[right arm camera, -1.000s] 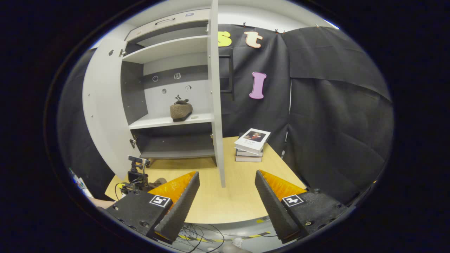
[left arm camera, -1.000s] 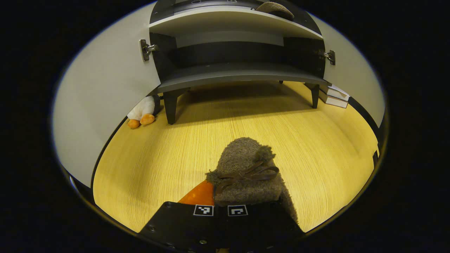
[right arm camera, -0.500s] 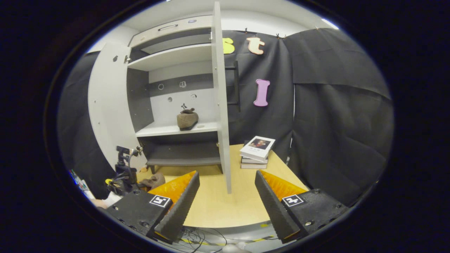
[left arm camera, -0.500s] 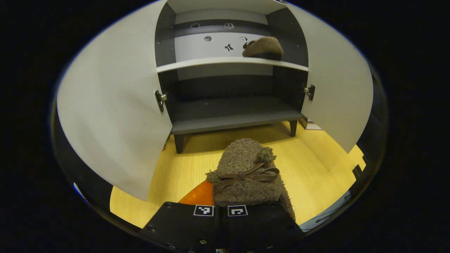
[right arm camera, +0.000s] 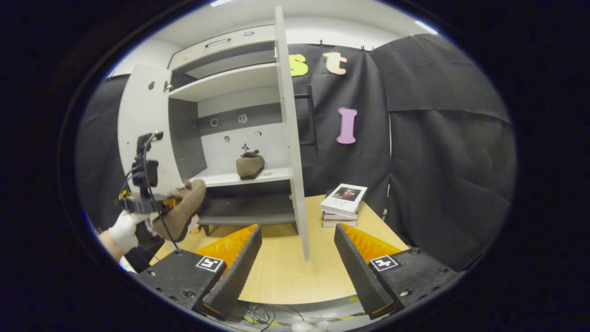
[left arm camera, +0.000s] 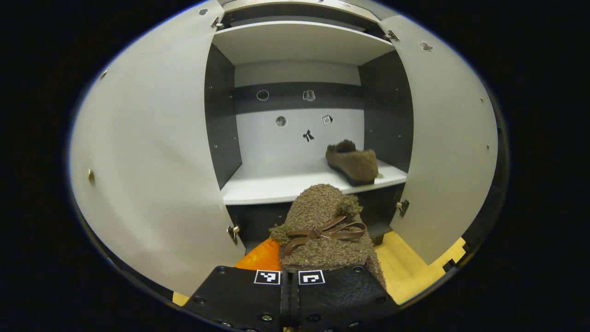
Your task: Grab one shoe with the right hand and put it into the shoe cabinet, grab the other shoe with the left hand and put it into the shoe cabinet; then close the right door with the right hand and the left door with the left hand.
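A: Left gripper view — what does the left tool [left arm camera: 295, 258] carry, and why is it held so?

B: Its two fingers are clamped on the heel end of a fuzzy brown shoe [left arm camera: 322, 230], toe pointing forward and a brown lace bow on top. Held by the heel, the toe can enter the shoe cabinet [left arm camera: 221, 115] first. The shoe hangs in front of the white shelf [left arm camera: 272, 186], level with its front edge, not yet on it.

A: And the other shoe?

B: The first shoe [left arm camera: 352, 161] lies on the right part of that shelf, near the right inner wall. The bare left part is, by judgement, where the held shoe should go. The left door [left arm camera: 147, 161] and the right door [left arm camera: 445, 152] both stand wide open, framing the approach.

A: Right gripper view — what is the state of the right tool [right arm camera: 297, 263]?

B: Its fingers are spread apart and hold nothing; it hangs back over the wooden table [right arm camera: 286, 272], well apart from the cabinet. The right door [right arm camera: 290, 133] is seen edge-on straight ahead — plausibly a waiting position for closing it later. A stack of books [right arm camera: 343, 203] rests on the table beside the cabinet. Farther left, a gloved hand [right arm camera: 124, 228] raises the left tool [right arm camera: 159, 203] with its shoe [right arm camera: 184, 210] toward the shelf, where the first shoe [right arm camera: 250, 164] sits.
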Tool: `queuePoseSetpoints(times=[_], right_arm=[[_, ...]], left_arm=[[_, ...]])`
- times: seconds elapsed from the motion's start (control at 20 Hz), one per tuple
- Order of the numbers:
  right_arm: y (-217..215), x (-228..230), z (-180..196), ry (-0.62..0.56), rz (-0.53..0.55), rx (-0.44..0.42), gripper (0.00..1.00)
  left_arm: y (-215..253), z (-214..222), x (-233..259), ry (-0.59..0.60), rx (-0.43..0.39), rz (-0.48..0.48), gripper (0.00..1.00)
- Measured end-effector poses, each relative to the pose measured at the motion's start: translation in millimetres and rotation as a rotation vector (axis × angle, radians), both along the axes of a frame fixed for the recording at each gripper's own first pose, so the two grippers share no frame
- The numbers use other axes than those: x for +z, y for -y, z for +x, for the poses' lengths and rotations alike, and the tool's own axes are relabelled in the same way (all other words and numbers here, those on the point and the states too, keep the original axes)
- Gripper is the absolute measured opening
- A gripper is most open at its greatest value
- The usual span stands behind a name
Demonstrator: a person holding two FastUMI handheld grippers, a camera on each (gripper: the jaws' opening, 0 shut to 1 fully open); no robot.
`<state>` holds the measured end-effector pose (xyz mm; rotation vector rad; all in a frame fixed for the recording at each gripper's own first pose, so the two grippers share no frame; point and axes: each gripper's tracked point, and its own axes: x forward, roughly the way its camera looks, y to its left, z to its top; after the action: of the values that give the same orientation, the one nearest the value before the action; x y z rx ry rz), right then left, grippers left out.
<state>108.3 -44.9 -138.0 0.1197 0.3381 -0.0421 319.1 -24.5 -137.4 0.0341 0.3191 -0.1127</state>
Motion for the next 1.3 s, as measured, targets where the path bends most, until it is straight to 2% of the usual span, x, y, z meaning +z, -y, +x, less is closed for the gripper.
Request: queuePoseSetpoints(times=[0.2, 0.4, 0.45, 0.5, 0.55, 0.6, 0.75, 0.95, 1.15, 1.3], right_arm=[[7.0, 2.4, 6.1, 0.006, 0.001, 0.0, 0.99], [15.0, -1.7, 10.5, -0.01, 0.004, -0.007, 1.0], [20.7, -4.9, 13.1, -0.016, 0.002, -0.012, 0.99], [24.8, -6.1, 14.3, -0.02, 0.005, -0.017, 0.99], [26.8, -8.3, 15.2, -0.026, 0.007, -0.021, 1.0], [29.8, -9.5, 16.2, -0.03, 0.007, -0.025, 1.0], [41.2, -10.8, 19.0, -0.039, 0.0, -0.044, 1.0], [50.8, -17.6, 22.2, -0.061, 0.011, -0.061, 1.0], [56.5, -23.0, 22.9, -0.08, 0.019, -0.075, 1.0], [56.5, -24.8, 24.4, -0.085, 0.037, -0.081, 1.0]], left_arm=[[4.4, 59.9, 50.1, 0.055, 0.014, 0.005, 0.0], [2.4, 129.4, 76.7, 0.09, 0.058, 0.011, 0.0], [2.4, 146.6, 80.2, 0.096, 0.066, 0.016, 0.1], [0.8, 164.3, 83.2, 0.103, 0.08, 0.026, 0.0], [1.6, 182.9, 80.5, 0.096, 0.089, 0.037, 0.1], [0.5, 199.5, 74.3, 0.073, 0.101, 0.043, 0.0], [-0.3, 237.3, 53.9, 0.014, 0.133, 0.045, 0.0], [-5.1, 267.1, 12.6, -0.114, 0.16, 0.073, 0.0], [-8.0, 266.8, -32.8, -0.29, 0.155, 0.087, 0.01], [-5.7, 268.0, -31.2, -0.32, 0.119, 0.116, 0.04]])
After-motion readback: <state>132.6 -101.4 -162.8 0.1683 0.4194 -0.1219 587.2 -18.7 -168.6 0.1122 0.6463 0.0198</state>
